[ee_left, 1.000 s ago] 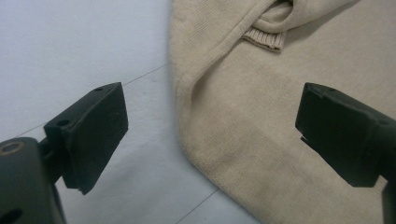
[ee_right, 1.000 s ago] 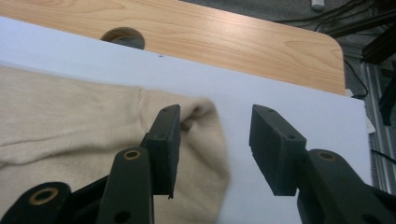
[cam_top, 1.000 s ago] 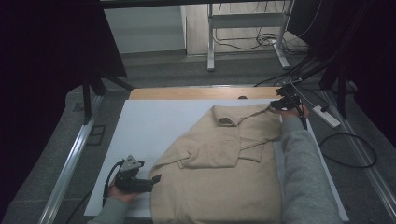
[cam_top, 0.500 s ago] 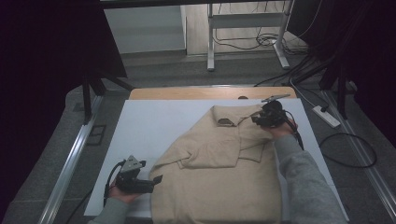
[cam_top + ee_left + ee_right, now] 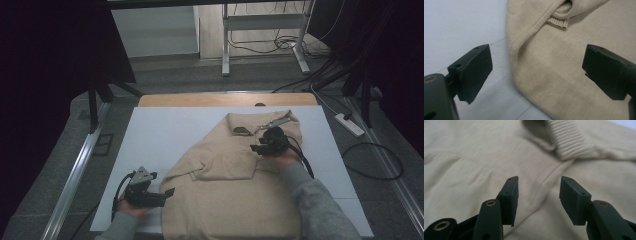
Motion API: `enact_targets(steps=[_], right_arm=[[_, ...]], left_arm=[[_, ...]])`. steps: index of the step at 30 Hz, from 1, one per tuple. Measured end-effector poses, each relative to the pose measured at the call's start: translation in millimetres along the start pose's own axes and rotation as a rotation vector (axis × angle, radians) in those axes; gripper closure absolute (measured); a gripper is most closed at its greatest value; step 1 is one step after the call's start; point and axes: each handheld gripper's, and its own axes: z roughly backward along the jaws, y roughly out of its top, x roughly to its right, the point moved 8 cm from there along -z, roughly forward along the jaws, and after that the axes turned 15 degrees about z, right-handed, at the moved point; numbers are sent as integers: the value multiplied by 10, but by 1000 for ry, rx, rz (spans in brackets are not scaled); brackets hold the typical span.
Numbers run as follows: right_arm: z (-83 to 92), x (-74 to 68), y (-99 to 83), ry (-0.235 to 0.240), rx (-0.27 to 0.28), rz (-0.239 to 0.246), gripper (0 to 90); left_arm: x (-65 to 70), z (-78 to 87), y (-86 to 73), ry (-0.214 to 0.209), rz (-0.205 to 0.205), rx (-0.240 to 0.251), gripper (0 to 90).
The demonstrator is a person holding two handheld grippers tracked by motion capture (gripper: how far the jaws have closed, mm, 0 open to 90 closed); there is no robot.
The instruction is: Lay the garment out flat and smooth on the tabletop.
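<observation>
Sweater [image 5: 235,165] flat on table [image 5: 165,135] | left tongs [image 5: 167,192] wide apart, empty, at hem | right tongs [image 5: 256,148] half-open, empty, above chest

Sweater [image 5: 235,185] lies flat on the bench [image 5: 170,135], toward its right and near side, collar at the far end. Left gripper [image 5: 167,192] sits just left of the sweater's near-left edge. Right gripper [image 5: 256,148] is over the sweater's upper part, just near-right of the collar. Power strip [image 5: 350,125] on the floor right of the bench.

Plain beige sweater [image 5: 225,190], white table cover [image 5: 165,135], black gripper [image 5: 167,192]
</observation>
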Motion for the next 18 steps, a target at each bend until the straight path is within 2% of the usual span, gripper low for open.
enact_targets(steps=[1,15,16,18], right_arm=[[-69,-811,-161,155,22,82,494],[-69,-811,-161,155,22,82,494],[-60,-823,-169,156,23,82,464],[7,-904,-230,168,35,88,459]], left_arm=[[0,0,0,0,0,0,91],[3,-1,0,-1,0,-1,91],[8,-3,0,-1,-2,-2,92],[21,-9,1,-2,-7,-4,92]])
